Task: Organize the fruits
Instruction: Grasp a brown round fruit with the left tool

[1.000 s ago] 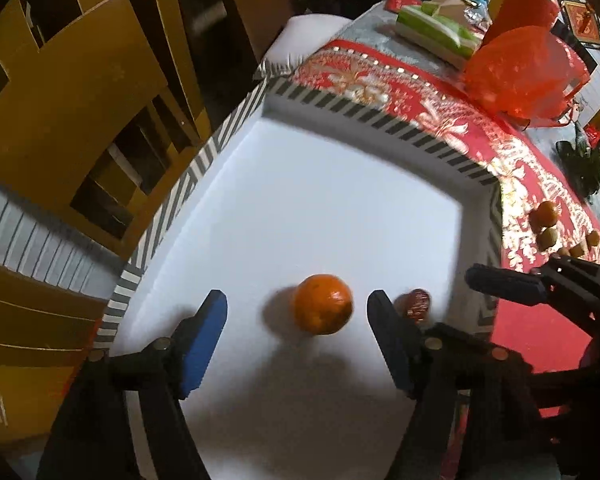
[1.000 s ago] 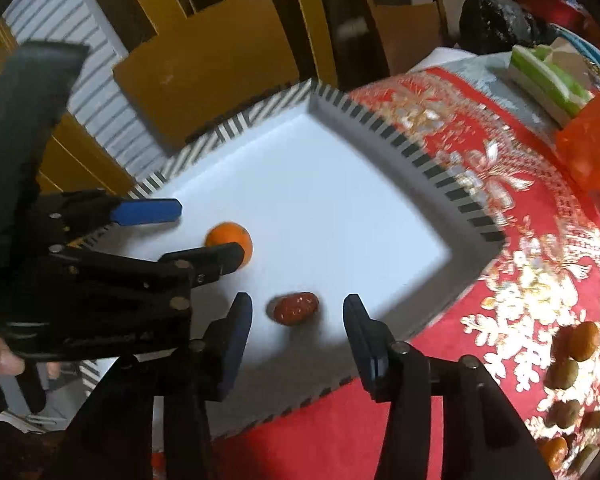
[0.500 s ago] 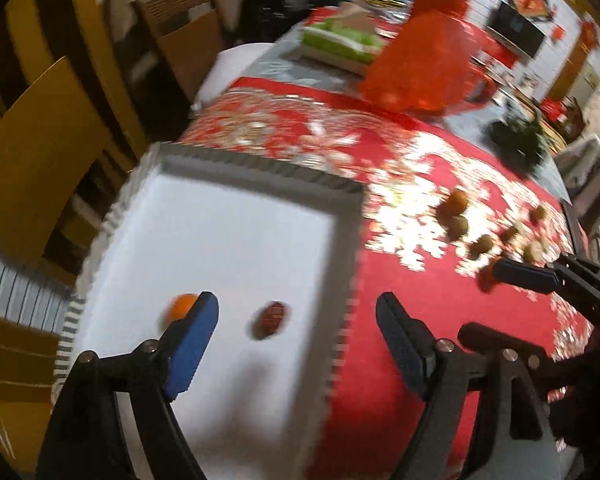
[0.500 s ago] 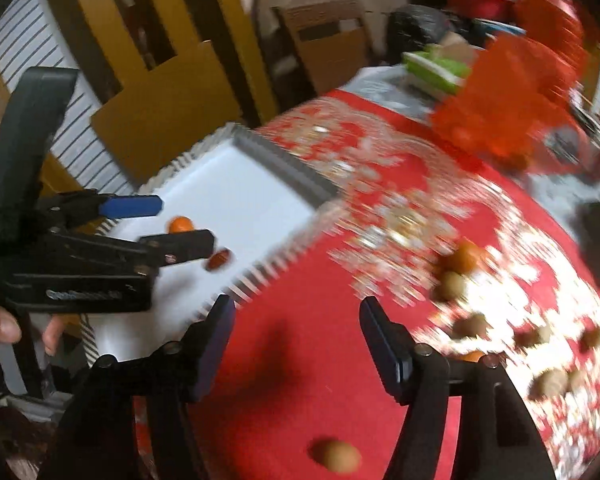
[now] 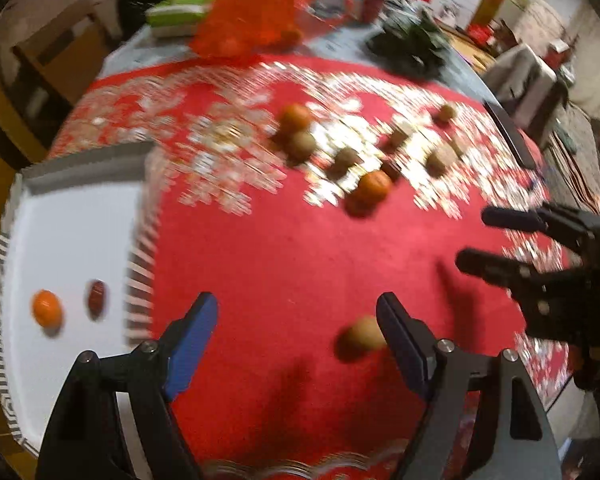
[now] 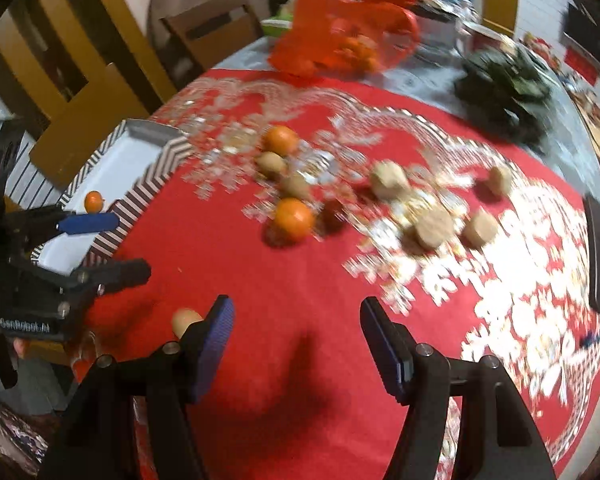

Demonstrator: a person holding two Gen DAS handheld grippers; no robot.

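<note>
At far left of my left wrist view, the white striped-rim tray is sitting with a small orange and a dark red date-like fruit lying apart on its floor. Moving right, my left gripper is hovering over bare red tablecloth, jaws apart and holding nothing; they have just been widening. A lone brownish fruit is lying just inside the right-hand finger, near it but, as far as the blur lets me judge, not touched. Above, in the middle of the frame, the main scatter is waiting: two oranges and several brown kiwi-like fruits on the white-patterned part of the cloth.

At right of that view, and at the bottom of the right wrist view, my right gripper is also standing open and empty over plain cloth, its jaws having just been spreading too. Its nearest target seems to be the orange in the centre of that frame, with a dark fruit just beside it.

To do this pick well, I am judging that each claw should be centring on one fruit only, straddling it evenly so it does not roll away on the cloth, and closing gently. The lone fruit suits the left claw; it needs shifting toward the right of the frame first so the fruit is sitting midway between the fingers.
</note>
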